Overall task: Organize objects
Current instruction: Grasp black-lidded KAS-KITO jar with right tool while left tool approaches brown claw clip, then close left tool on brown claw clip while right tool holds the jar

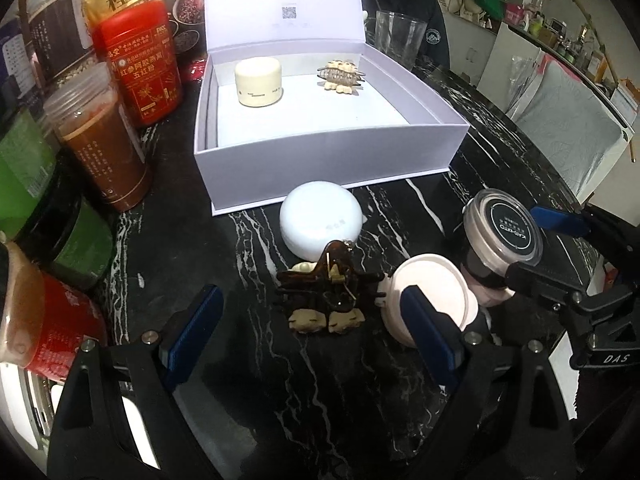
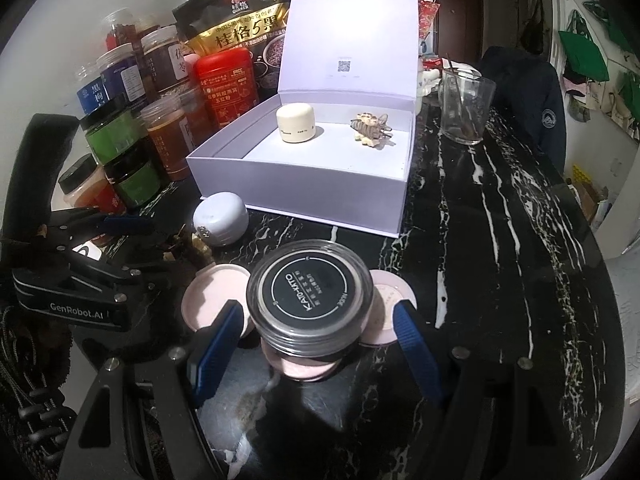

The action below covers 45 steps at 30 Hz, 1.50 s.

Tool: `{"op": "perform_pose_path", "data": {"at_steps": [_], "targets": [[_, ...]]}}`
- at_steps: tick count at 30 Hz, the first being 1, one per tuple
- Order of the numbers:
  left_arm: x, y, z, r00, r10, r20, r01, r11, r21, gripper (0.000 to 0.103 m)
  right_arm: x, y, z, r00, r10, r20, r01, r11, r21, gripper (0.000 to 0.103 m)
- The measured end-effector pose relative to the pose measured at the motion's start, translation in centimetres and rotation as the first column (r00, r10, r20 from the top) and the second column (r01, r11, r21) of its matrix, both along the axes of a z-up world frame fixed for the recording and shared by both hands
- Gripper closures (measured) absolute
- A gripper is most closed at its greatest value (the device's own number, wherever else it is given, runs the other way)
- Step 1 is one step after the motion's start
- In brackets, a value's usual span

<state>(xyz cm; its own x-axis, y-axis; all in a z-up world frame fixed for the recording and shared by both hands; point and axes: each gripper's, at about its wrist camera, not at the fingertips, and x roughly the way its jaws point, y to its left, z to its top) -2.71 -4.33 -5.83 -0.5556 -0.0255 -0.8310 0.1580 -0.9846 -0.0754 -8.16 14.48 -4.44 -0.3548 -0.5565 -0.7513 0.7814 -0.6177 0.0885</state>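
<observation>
- hovering my left gripper (image 1: 312, 328) over the black marbled surface (image 1: 400, 208), fingers (image 1: 200, 320) standing apart with the brown hair claw (image 1: 326, 296) lying between them, not pinched.
- seeing a white round case (image 1: 320, 220) just behind that claw, in front of the open white box (image 1: 320, 152).
- noting a cream jar (image 1: 258, 82) and a beige hair claw (image 1: 340, 76) sitting inside the box, apart from each other.
- holding my right gripper (image 2: 316, 340) around the black-lidded jar (image 2: 310, 292), fingers (image 2: 218, 344) spread on either side; i cannot tell whether they are pressing on it.
- spotting a pink lid (image 2: 212, 300) left of that jar and a pink disc (image 2: 390, 308) to its right.
- watching jars and a red tin (image 1: 138, 64) crowding the left edge.
</observation>
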Motion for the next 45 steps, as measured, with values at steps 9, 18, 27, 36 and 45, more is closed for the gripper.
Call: {"op": "perform_pose_path", "data": {"at_steps": [9,18,27,36,45], "targets": [[-0.4,0.2,-1.1,1.0,-0.014,0.016,0.014,1.0,0.025,0.021,-0.4,0.0,-0.8,1.0,-0.004,0.026,0.004,1.0,-0.005,0.025],[-0.6,-0.5,-1.3,1.0,-0.016,-0.012,0.017,0.993,0.118,0.031,-0.7,-0.3,-1.1,0.999,-0.001,0.039,0.002,1.0,-0.02,0.025],[-0.6,-0.7,-1.6,0.999,-0.026,-0.028,0.031,0.984,0.177,0.04,-0.7,-0.5,-1.4,0.999,0.001,0.043,0.0,0.999,-0.035,0.025],[-0.4,-0.5,-0.8,0.999,-0.031,-0.033,0.035,0.992,0.123,0.041,-0.5,-0.5,-1.2,0.999,0.017,0.03,-0.016,0.998,-0.054,0.025],[0.1,-0.8,0.3,0.998,-0.026,-0.053,0.031,0.994,0.101,0.041,-0.7,-0.7,-1.6,0.999,0.016,0.048,-0.013,0.998,-0.064,0.025]]}}
